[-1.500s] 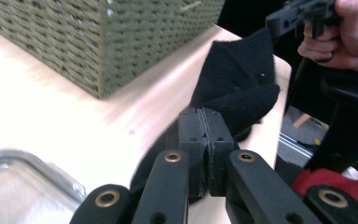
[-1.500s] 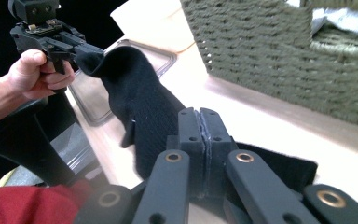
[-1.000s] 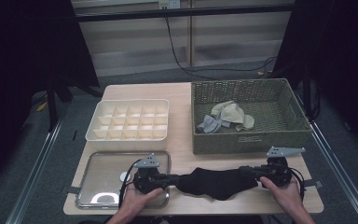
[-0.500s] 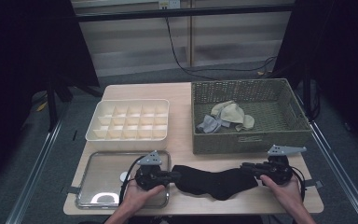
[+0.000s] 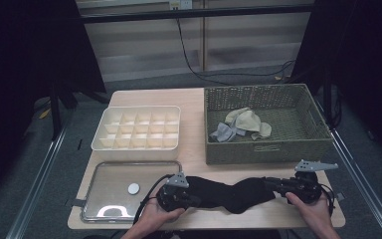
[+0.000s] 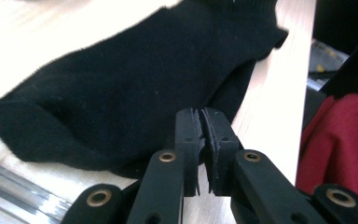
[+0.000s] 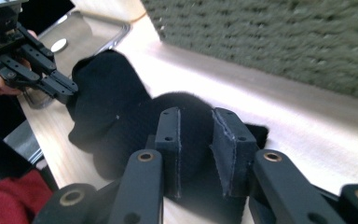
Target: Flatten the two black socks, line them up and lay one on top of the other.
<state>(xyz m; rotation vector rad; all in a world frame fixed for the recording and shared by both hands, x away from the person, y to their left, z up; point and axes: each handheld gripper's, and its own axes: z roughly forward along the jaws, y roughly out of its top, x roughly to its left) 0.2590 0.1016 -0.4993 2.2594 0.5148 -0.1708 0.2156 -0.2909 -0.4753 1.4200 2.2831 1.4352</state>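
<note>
- High view, nearest edge: a black knitted sock (image 5: 226, 193) lies stretched flat along the near edge of the light wooden counter (image 5: 194, 149), between the two hand-held tools, so laying it out looks close to done.
- The left gripper (image 5: 193, 200) sits at the sock's left end; in the left gripper view its jaws are pressed together with only a thin slit between the pads (image 6: 189, 135), and I cannot tell whether a fold of sock edge is caught there.
- The right gripper (image 5: 271, 184) rests at the sock's right end; the right gripper view shows its jaws parted over the dark fabric (image 7: 121, 116), having just been opening, so that end seems released.
- Left of the sock, the shallow metal tray (image 5: 104, 206) holds one small white disc (image 5: 134, 188) and no sock.
- Farther back on the left, the cream plastic divider box (image 5: 102, 142) has every compartment vacant, so no sock looks put away yet.
- Farther back on the right, the olive woven basket (image 5: 268, 149) still contains a heap of pale beige and grey socks (image 5: 241, 124), which I judge are yet to be handled.
- What remains, by my reading: folding or rolling this sock, placing it, then the basket's pile.
</note>
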